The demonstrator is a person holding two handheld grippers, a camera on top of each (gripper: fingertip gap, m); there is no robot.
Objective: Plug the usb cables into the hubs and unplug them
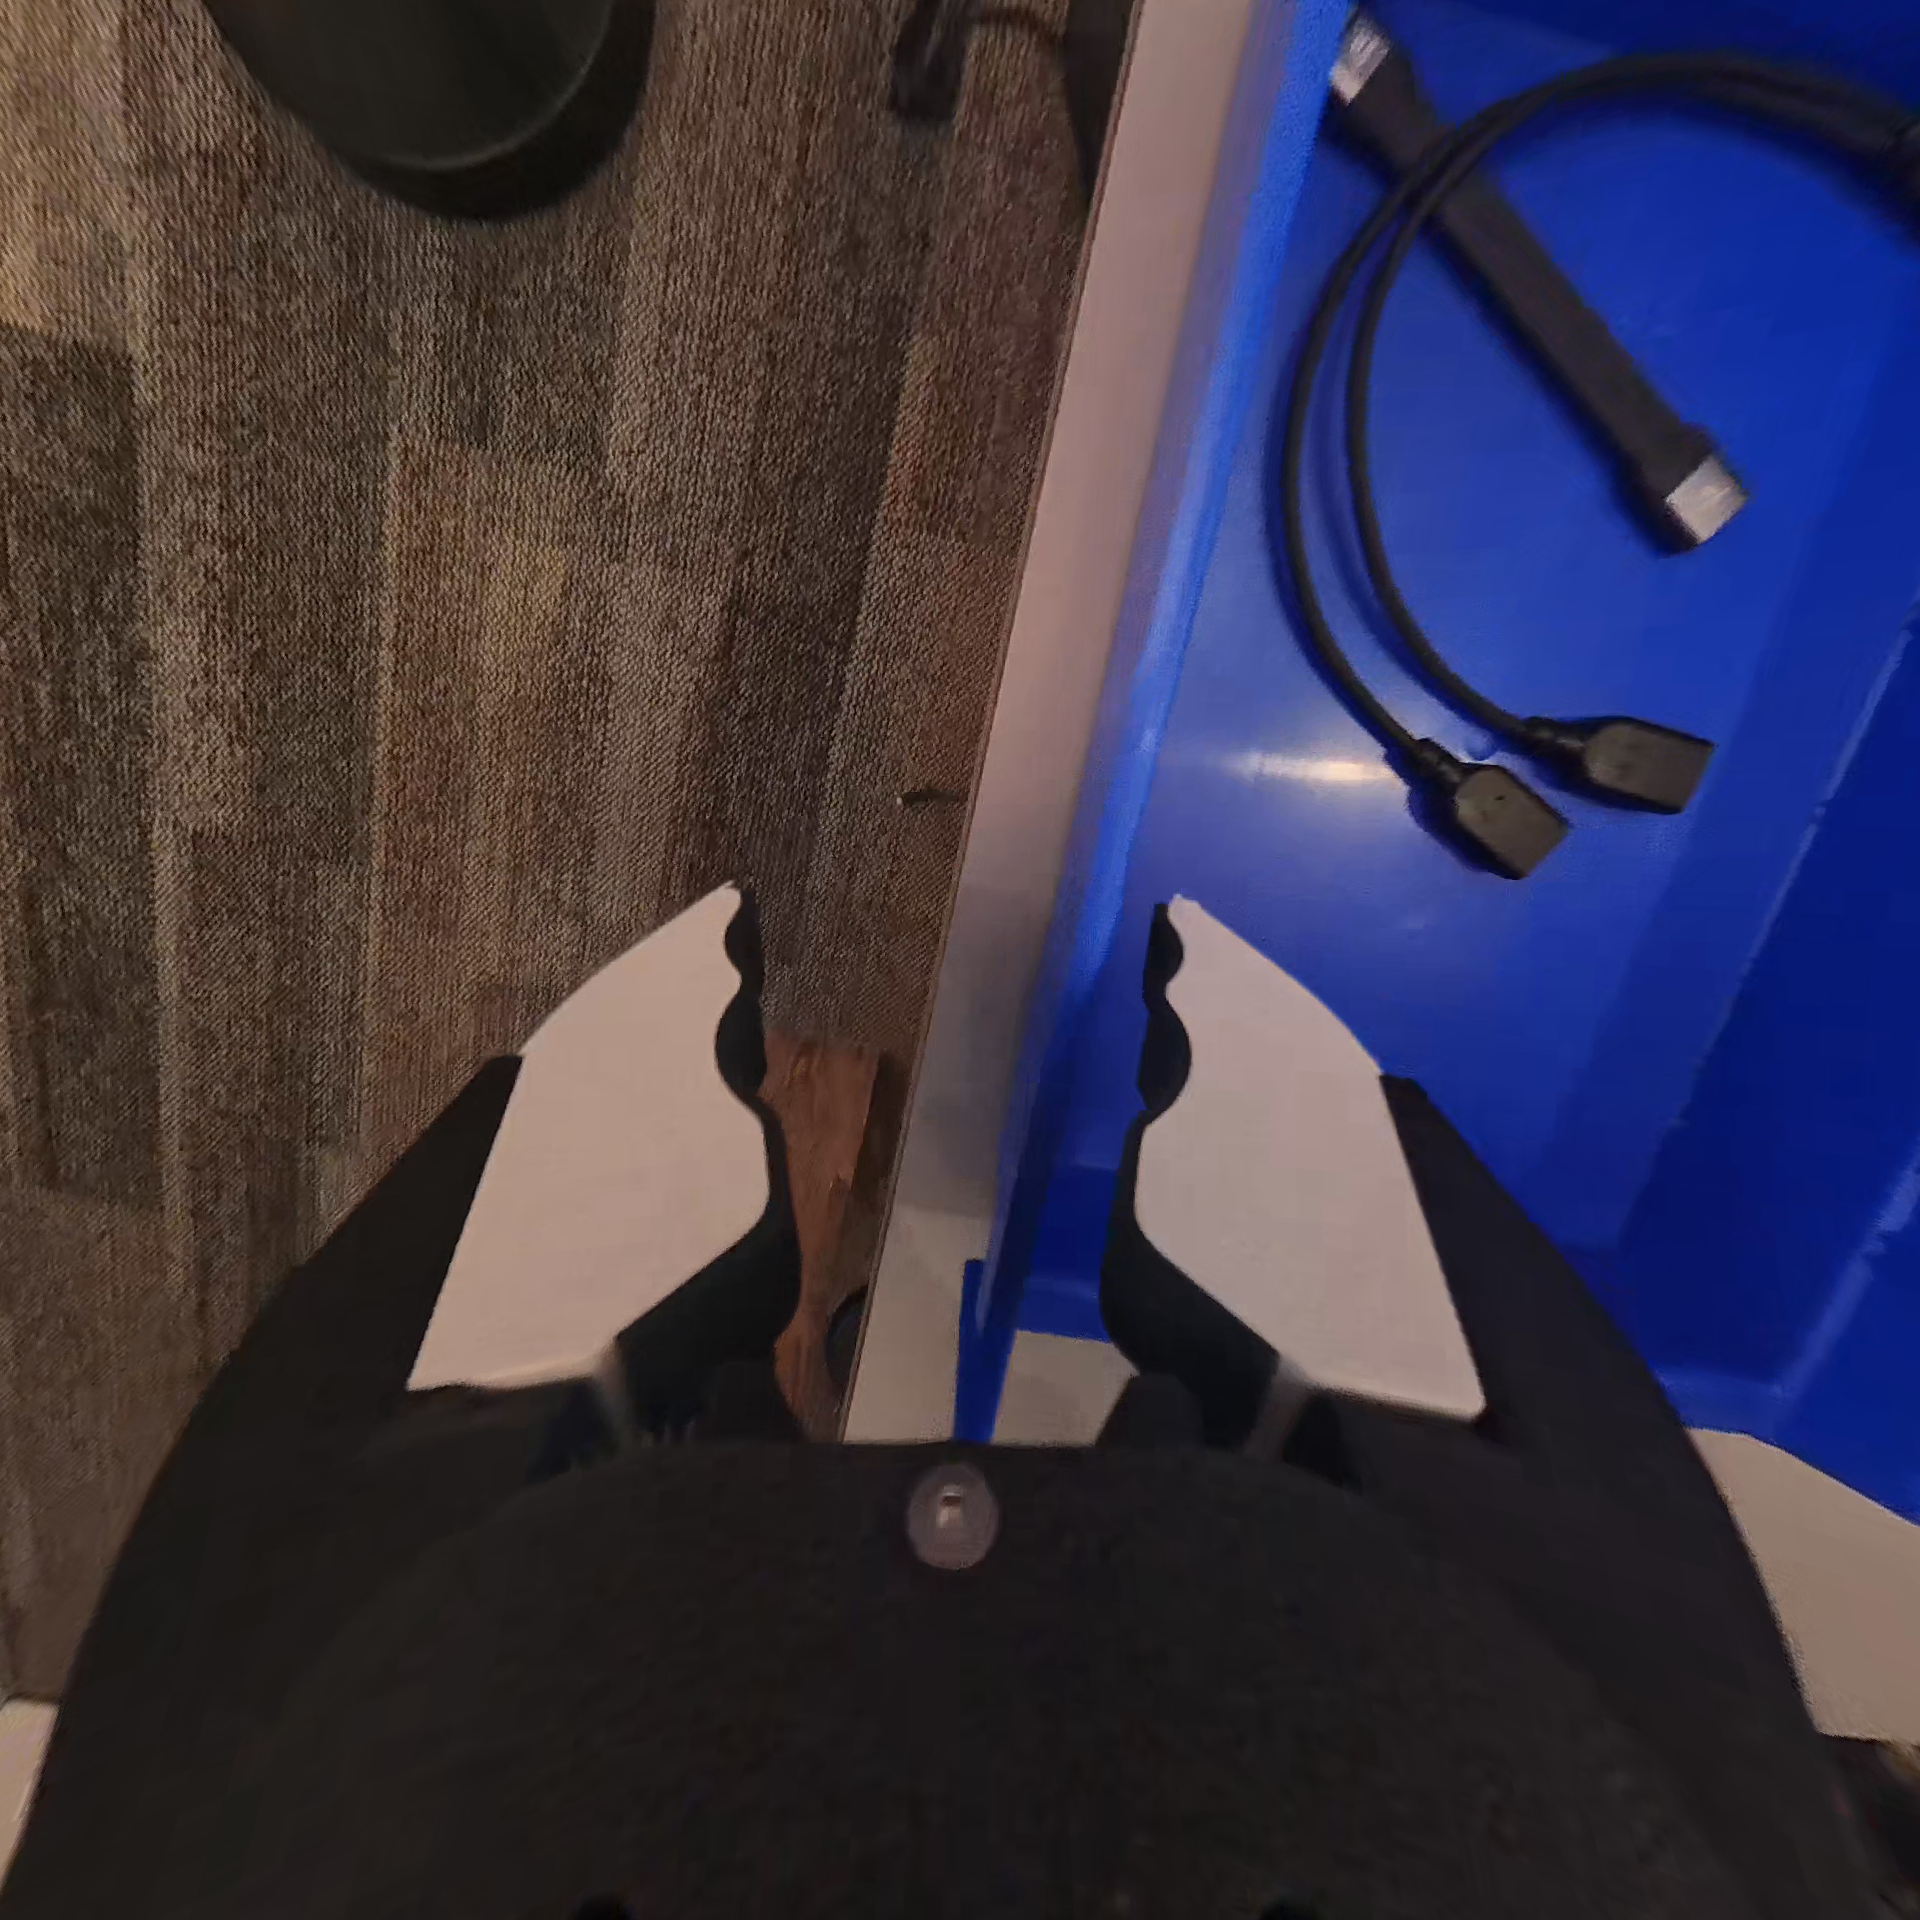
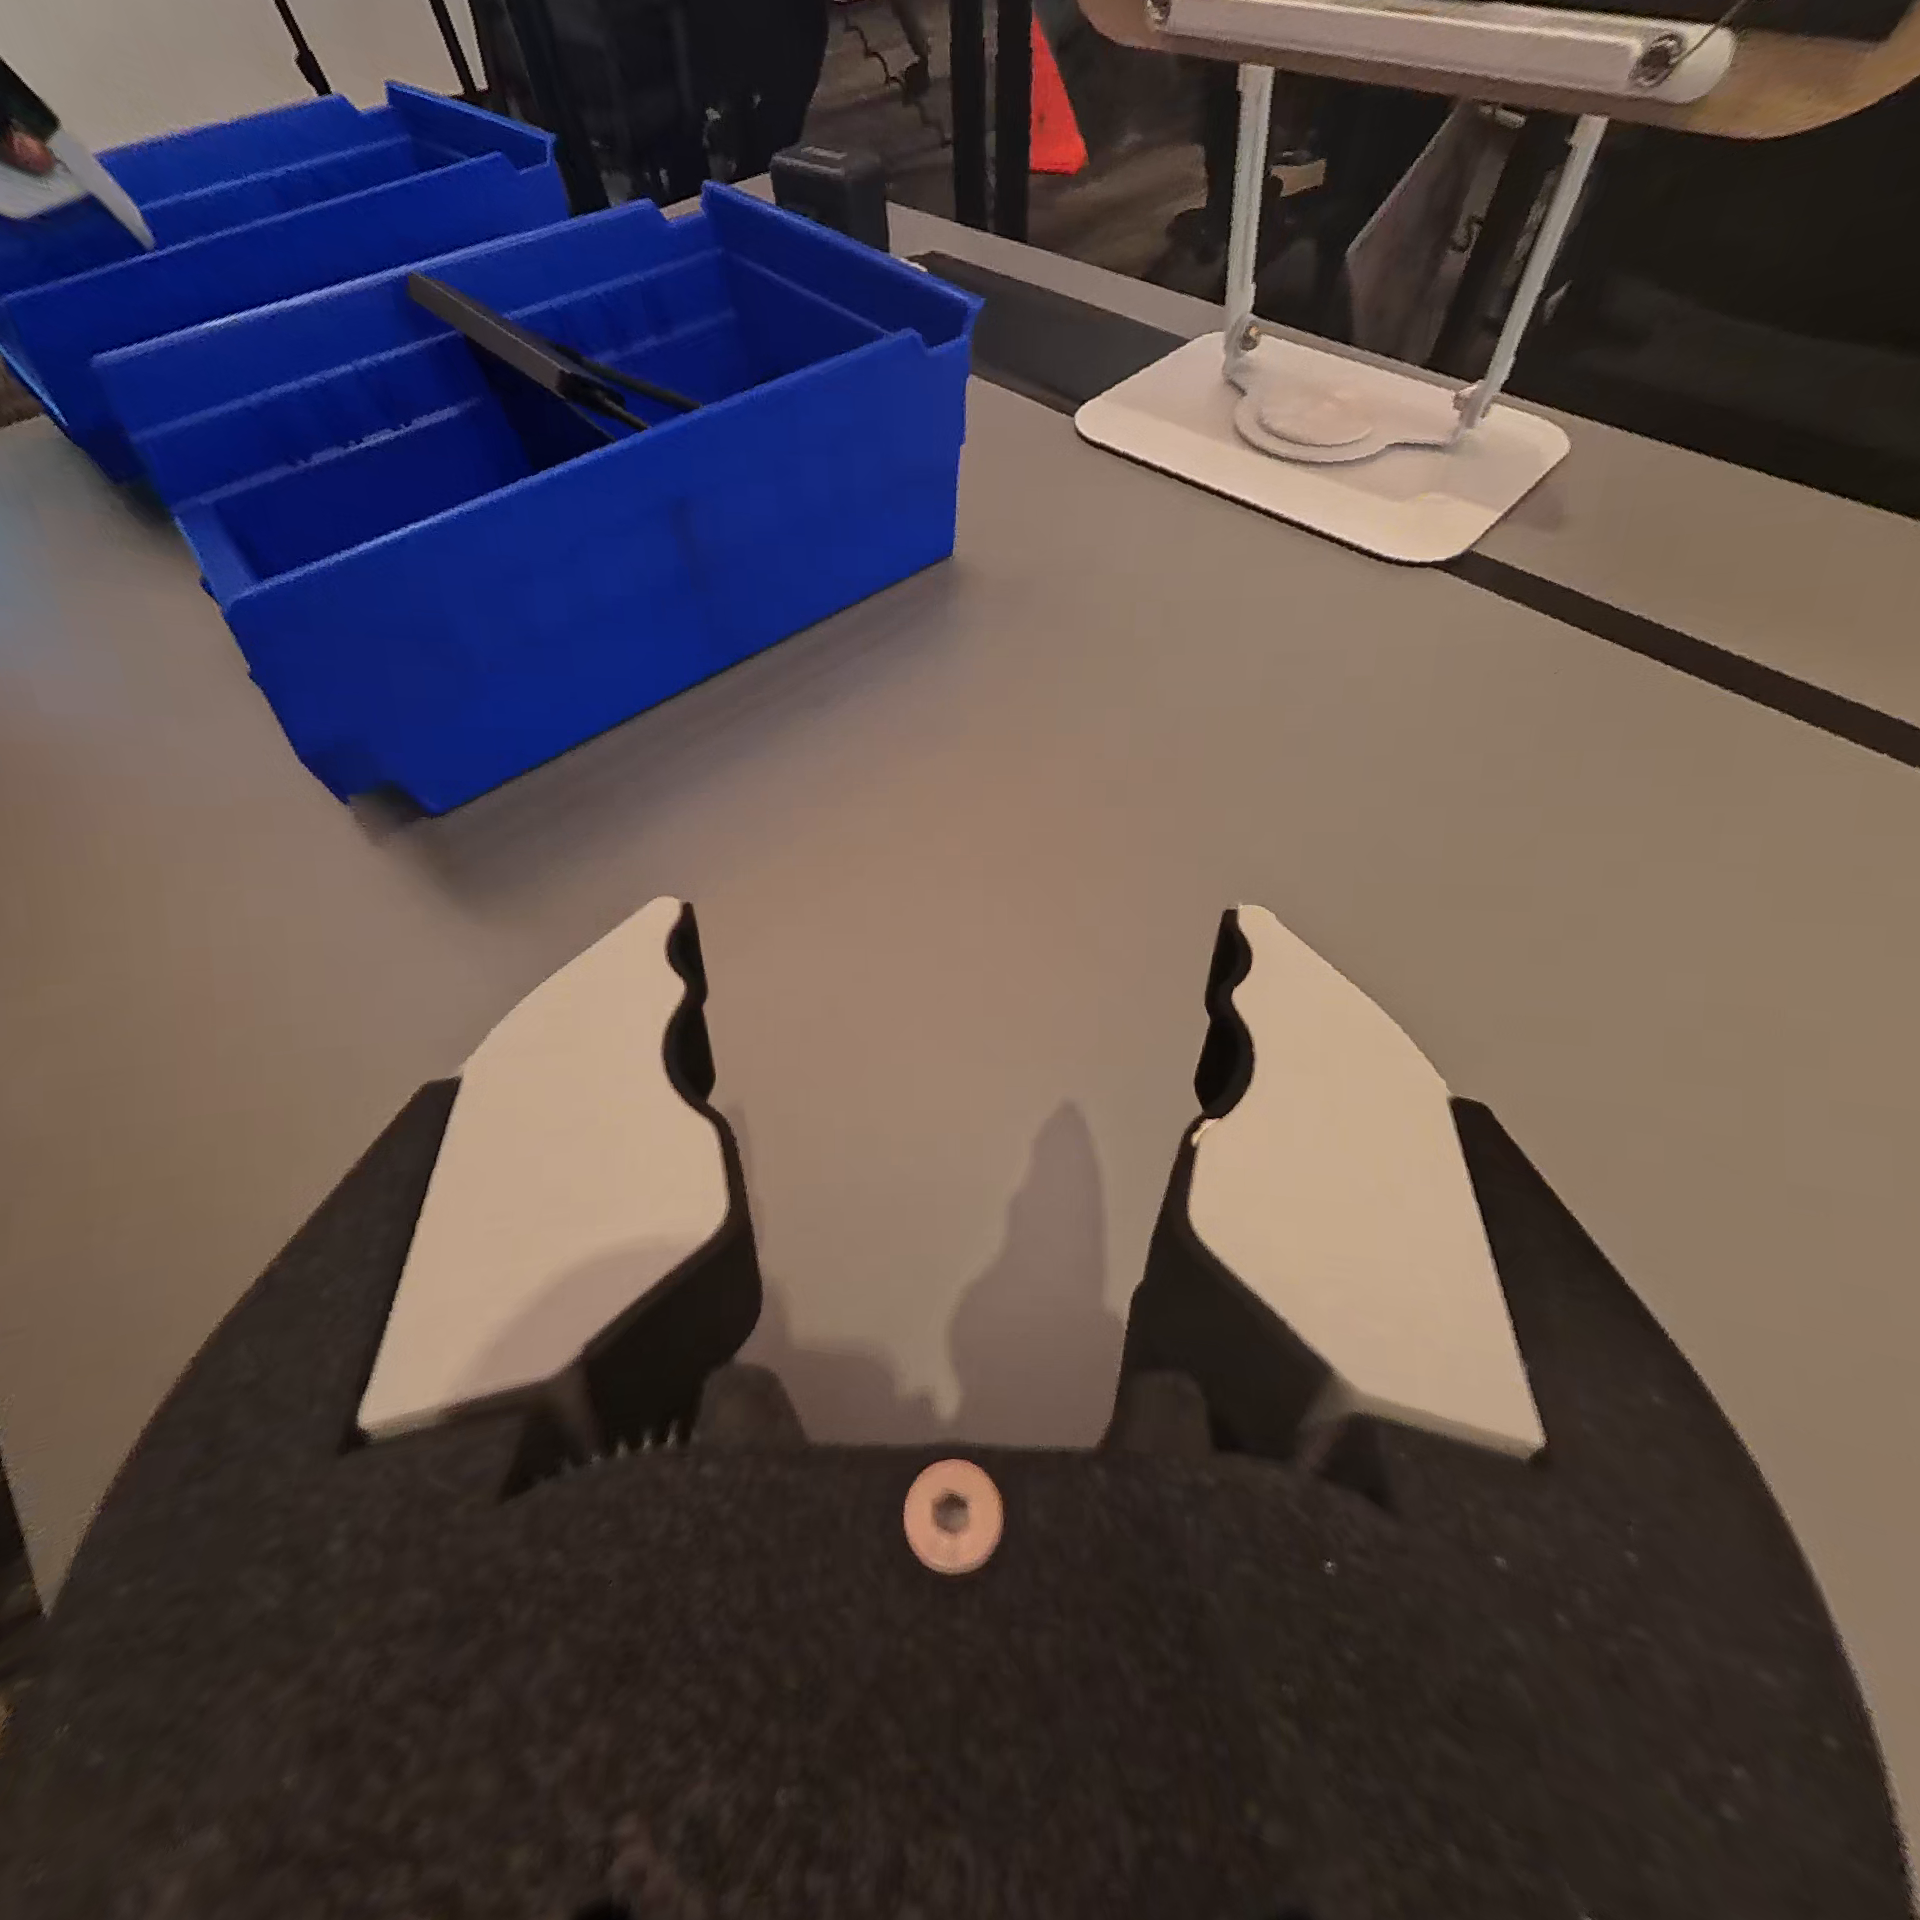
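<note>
Both claws, left and right, gaped empty; cables and hub lay unplugged in blue bins, so plugging seemed unstarted.

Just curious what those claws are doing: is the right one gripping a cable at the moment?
No, the right gripper is open with only bare grey table between its fingers.
</note>
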